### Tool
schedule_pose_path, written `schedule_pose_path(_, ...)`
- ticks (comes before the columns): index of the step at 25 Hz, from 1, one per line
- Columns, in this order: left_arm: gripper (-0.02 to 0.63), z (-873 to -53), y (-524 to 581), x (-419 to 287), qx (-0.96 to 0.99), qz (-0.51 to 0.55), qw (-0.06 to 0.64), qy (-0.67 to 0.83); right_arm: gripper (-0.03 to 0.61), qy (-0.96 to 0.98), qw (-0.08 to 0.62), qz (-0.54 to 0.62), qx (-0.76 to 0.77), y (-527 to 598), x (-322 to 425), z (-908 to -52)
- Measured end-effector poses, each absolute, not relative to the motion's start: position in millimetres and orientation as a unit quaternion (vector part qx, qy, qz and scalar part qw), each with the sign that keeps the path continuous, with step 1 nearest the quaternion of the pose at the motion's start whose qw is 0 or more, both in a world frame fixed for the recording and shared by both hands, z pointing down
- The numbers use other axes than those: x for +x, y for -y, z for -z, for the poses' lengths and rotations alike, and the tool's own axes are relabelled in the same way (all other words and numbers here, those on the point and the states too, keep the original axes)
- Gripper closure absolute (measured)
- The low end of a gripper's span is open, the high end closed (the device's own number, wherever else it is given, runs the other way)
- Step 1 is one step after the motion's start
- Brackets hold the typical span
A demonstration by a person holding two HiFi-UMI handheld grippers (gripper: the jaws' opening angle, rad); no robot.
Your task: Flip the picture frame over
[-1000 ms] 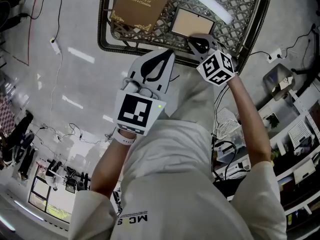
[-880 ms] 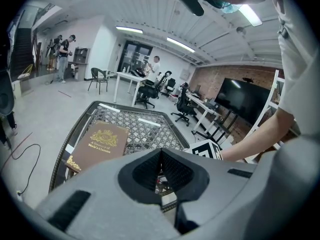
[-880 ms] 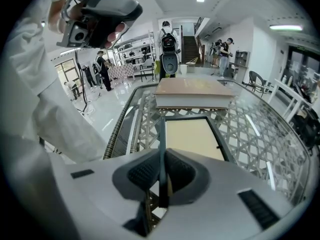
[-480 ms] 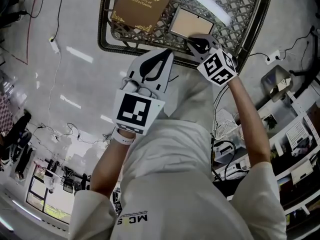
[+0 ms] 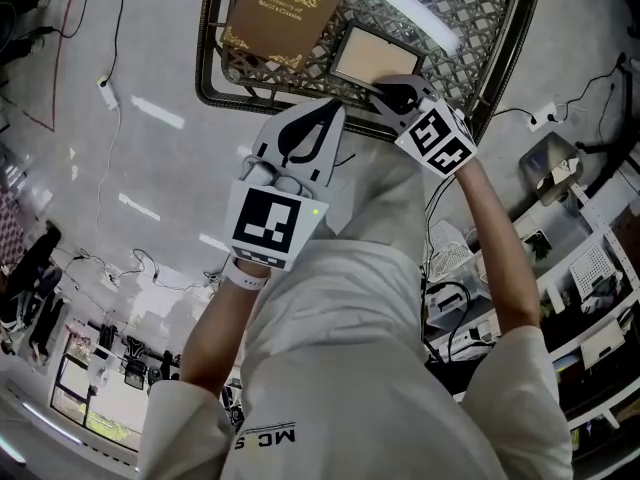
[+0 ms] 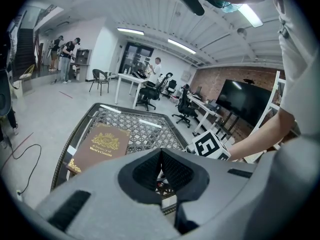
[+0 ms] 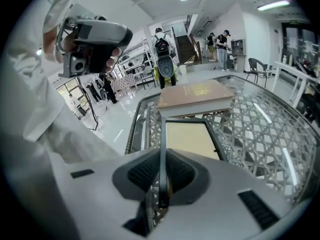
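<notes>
Nearest are the person's white shirt [image 5: 350, 368] and two bare forearms, each ending in one gripper, two in all. The left gripper [image 6: 161, 168] is held short of the table's near rim, its ribbed pads pressed together with nothing between them. At 1 o'clock from it, the right gripper [image 7: 161, 180] is clamped tight on the thin dark edge of the picture frame [image 7: 187, 138], near the frame's close left corner. The one frame lies over the near half of the table [image 5: 214, 80], showing a plain pale panel inside a dark border; whether its gripped edge is raised off the surface cannot be told. Just beyond it, at 11 o'clock, lies one brown book [image 5: 287, 0] with gold lettering, its cover up, close by the frame's far edge. Nothing else stands around the frame. The table is a single dark metal lattice with a thick rounded rim. Under it is a glossy grey floor [image 5: 150, 168] with loose cables [image 5: 100, 86] at 10 o'clock. Shelves [image 5: 590, 268] crowd the 3 o'clock side. Farther off are desks with chairs [image 6: 182, 109], one large black screen [image 6: 245, 101] on a brick wall, strip lights overhead, and a few people [image 6: 65, 59] standing by a staircase.
</notes>
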State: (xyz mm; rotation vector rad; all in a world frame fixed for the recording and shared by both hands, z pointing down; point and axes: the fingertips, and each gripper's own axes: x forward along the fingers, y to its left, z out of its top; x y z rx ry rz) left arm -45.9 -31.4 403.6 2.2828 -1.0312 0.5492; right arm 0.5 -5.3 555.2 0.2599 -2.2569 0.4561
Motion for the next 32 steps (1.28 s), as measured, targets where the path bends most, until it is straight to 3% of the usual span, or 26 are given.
schedule_pose_path(18,0.594,-408.1,34.0,-56.2,0.847,-0.205,0.292,0.395,0.525,0.885,0.346,-0.303,0.069,-10.8,2.5,-536.4)
schedule_pose_path(32,0.594,-410.7,38.3,-57.6,0.843,-0.205,0.298,0.397,0.525,0.857,0.232,-0.459,0.037,-0.7,-25.5,-505.6)
